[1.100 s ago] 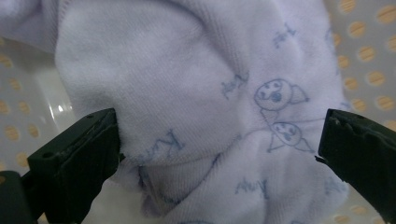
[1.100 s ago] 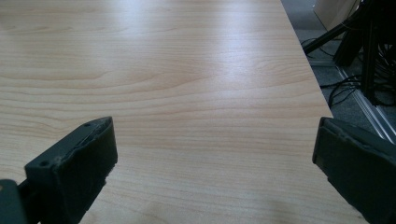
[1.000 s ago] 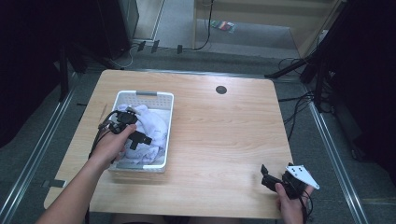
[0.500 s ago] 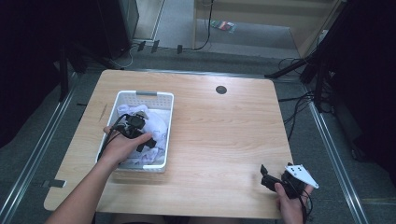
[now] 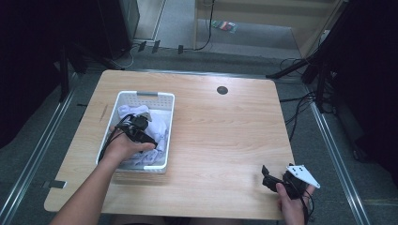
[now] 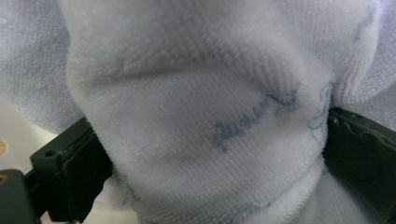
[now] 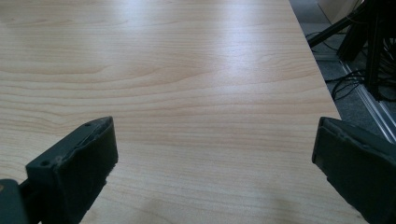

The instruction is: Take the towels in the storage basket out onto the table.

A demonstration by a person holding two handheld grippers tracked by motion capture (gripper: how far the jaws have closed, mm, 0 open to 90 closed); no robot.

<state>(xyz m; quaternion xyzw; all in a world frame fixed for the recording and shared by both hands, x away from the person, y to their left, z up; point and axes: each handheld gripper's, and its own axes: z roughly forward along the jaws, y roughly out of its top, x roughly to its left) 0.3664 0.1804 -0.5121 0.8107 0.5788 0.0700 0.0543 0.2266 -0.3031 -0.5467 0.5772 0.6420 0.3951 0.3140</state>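
Towel: a white terry-cloth towel (image 6: 205,112), looped nap, soft rounded fold, faint blue script stitched or printed on it; it bulges between the left gripper's jaws in the left gripper view. In the high view it lies crumpled inside the basket (image 5: 162,126), at about 9 o'clock on the table.

Right gripper: nearest, at about 5 o'clock on the table, held in the person's right hand (image 5: 292,206). The right gripper (image 5: 265,176) is black, blocky, with a grey three-cornered plate on top. In the right gripper view its jaws stand wide apart, matte pads with worn edges, nothing between them but bare wood.

Left gripper: the left gripper (image 5: 149,139) is down in the basket, gripped by the left hand (image 5: 123,146), a black cable looping off it. Its jaws sit on either side of the towel fold, the cloth pressed against both pads; they are spread fairly wide, so a firm clamp I cannot tell.

Basket: white plastic, rectangular, rounded corners, perforated walls, a grey handle bar at its far rim (image 5: 147,94).

Table: light wood-grain laminate (image 7: 187,70), smooth with a soft sheen, rounded corners; a round black cable grommet (image 5: 222,90) sits near 12 o'clock.

Beyond: grey floor with metal rails at 3 and 9 o'clock, black cables at about 2 o'clock.
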